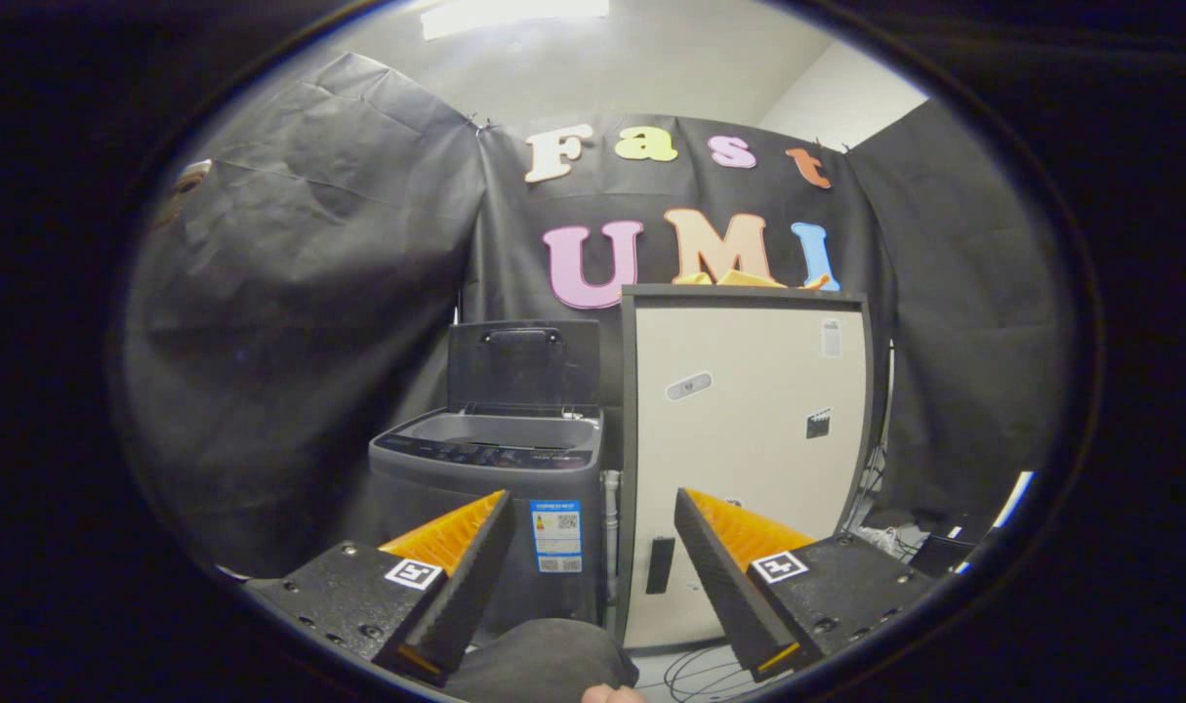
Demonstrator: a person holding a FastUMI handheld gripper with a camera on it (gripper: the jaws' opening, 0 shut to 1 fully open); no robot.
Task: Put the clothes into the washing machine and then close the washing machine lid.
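Observation:
A grey top-loading washing machine (495, 488) stands ahead of my fingers, left of centre. Its dark lid (524, 366) is raised upright against the back wall, and the tub opening (505, 430) shows beneath it. A yellow-orange piece of cloth (749, 279) lies on top of the tall beige cabinet (744, 430) just right of the machine. My gripper (593, 496) is open with nothing between its fingers, well short of both machine and cabinet.
The cabinet stands close beside the machine, with a pale hose (610, 527) in the narrow gap. Cables (700, 669) lie on the floor below the right finger. A person's dark-clothed limb (544, 659) shows low between the fingers. Black cloth walls enclose the booth.

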